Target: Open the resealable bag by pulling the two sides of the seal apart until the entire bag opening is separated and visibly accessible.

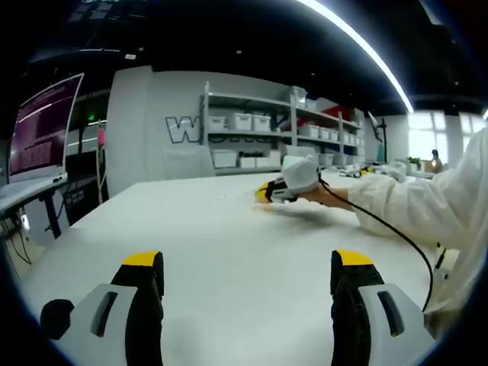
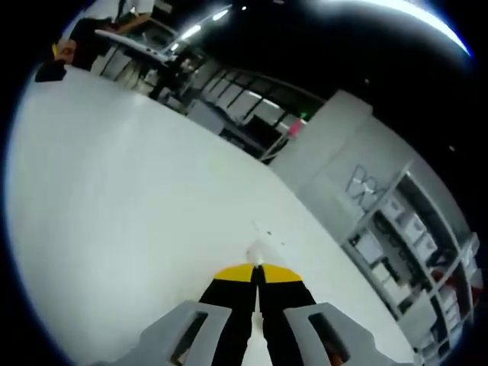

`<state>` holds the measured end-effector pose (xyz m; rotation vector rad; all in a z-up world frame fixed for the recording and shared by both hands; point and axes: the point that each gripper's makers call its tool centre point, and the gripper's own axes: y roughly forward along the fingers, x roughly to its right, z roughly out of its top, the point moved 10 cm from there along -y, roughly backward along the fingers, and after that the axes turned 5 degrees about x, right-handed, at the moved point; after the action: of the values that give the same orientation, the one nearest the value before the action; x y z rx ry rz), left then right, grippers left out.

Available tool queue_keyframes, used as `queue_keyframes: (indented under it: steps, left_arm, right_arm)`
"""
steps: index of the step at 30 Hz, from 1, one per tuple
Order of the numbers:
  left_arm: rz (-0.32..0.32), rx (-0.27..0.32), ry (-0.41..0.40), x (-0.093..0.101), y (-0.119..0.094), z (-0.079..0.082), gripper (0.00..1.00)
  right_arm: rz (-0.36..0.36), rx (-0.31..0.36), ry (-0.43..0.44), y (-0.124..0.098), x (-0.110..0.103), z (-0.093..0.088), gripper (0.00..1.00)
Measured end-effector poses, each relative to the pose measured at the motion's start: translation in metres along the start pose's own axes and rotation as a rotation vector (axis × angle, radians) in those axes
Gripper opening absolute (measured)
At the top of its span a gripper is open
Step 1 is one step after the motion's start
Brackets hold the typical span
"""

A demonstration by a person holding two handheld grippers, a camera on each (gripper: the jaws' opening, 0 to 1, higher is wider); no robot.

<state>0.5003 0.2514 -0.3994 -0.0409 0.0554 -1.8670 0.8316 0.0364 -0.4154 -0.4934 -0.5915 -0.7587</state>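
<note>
Wide-open left claw (image 1: 248, 278) holds nothing over the worktop (image 1: 229, 252); right claw (image 2: 258, 271), pinched on the clear bag (image 2: 259, 248), wants it gripping the opposite lip.

White table (image 1: 229, 252): broad, matte, plain top; front corner rounded in left gripper view. Same top runs wide and bare-looking in right gripper view (image 2: 114, 191). Lying on it: clear resealable bag (image 2: 263, 244), thin, flat, nearly transparent, hard to make out against white surface; few small dark specks on it. In left gripper view, faint flat patch of same bag (image 1: 232, 196) toward far side of top.
</note>
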Motion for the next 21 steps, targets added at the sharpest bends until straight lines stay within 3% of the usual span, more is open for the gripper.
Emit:
queue_keyframes:
  steps: [21]
  left_arm:
    - [-0.018, -0.001, 0.005, 0.007, 0.003, 0.001, 0.89]
  right_arm:
    - [-0.084, 0.069, -0.003, -0.017, 0.027, 0.019, 0.00]
